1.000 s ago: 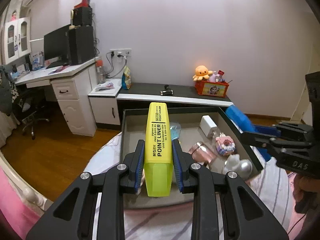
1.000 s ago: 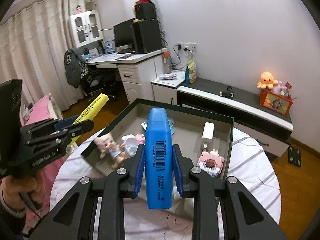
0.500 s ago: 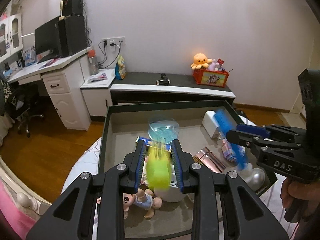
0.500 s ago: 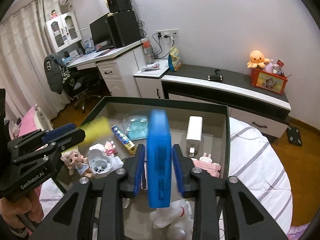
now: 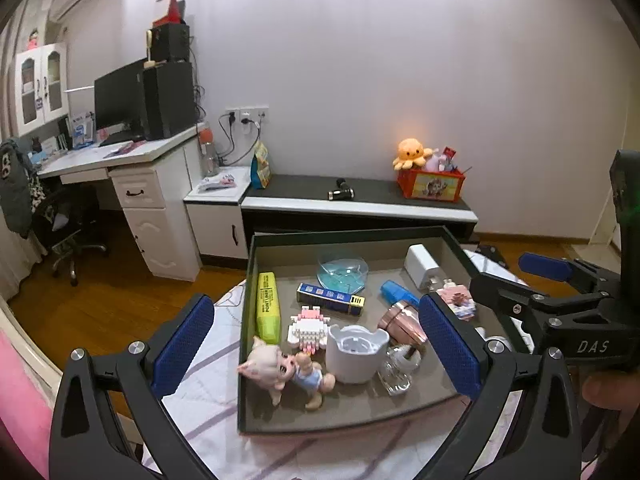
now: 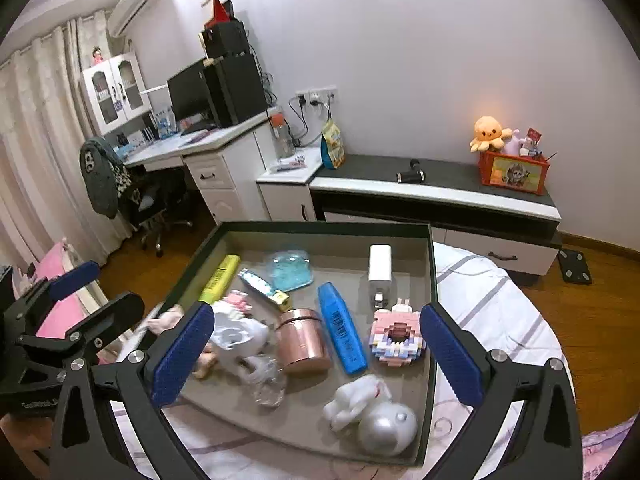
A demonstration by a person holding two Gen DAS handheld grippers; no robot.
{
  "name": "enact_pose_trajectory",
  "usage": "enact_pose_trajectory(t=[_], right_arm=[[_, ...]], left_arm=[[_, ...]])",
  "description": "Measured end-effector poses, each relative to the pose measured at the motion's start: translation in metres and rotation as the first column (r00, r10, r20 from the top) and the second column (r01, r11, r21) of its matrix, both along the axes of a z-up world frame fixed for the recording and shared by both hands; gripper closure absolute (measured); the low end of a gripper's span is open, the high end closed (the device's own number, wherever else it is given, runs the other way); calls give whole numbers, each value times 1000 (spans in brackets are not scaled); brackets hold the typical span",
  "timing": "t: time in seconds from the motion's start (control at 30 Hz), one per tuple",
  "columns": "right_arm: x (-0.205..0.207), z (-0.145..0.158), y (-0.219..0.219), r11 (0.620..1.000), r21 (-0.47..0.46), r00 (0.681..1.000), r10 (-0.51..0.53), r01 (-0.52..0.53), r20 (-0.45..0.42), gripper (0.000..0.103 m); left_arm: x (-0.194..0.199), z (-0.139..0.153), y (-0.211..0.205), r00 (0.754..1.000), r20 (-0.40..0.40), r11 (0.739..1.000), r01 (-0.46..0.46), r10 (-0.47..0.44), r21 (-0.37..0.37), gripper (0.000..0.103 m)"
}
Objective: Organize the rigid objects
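While both tongs hang wide open and hold nothing, we pick the next toy.
We should lift left tongs (image 5: 316, 344) and right tongs (image 6: 314, 354) straight up, clear of the yellow highlighter (image 5: 267, 307) and blue highlighter (image 6: 342, 329) in the tray (image 6: 431, 320).

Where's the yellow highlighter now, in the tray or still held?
In the tray. The yellow highlighter lies flat along the tray's left wall, and the left gripper is open with nothing between its fingers.

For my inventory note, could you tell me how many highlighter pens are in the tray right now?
2. The yellow highlighter lies along the tray's left wall; the blue highlighter lies near the middle, beside the copper tin. Others could be hidden under the toys.
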State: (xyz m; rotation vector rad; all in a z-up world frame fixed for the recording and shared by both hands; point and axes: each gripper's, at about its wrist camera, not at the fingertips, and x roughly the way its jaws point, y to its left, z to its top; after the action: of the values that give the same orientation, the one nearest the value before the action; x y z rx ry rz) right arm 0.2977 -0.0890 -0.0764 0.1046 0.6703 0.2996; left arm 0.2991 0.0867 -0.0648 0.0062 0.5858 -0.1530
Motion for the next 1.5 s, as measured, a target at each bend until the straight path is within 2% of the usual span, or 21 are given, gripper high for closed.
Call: enact_pose_trajectory(t=[0.37,0.67,0.93,1.1,1.23,1.5], right_arm=[[-71,41,10,1000,18,996,-14,12,88,0],[-141,64,10,997,44,985,-66,60,158,0],[-219,67,7,994,35,969,-108,103,221,0],[-265,62,7,991,36,960,-133,128,247,0],[-283,64,8,989,22,951,-146,146,274,0],[-289,60,12,989,29,947,-148,145,284,0]], left_arm=[[-81,39,17,996,80,999,-32,35,-36,0],[-148,58,19,991,128,998,-36,43,-57,0],[-211,62,20,989,144,996,-32,44,-85,0],[-254,60,15,986,166,997,-15,27,-74,0],[-274,59,13,983,181,998,2,10,-68,0],[-277,49,14,986,168,997,-10,22,-71,0]])
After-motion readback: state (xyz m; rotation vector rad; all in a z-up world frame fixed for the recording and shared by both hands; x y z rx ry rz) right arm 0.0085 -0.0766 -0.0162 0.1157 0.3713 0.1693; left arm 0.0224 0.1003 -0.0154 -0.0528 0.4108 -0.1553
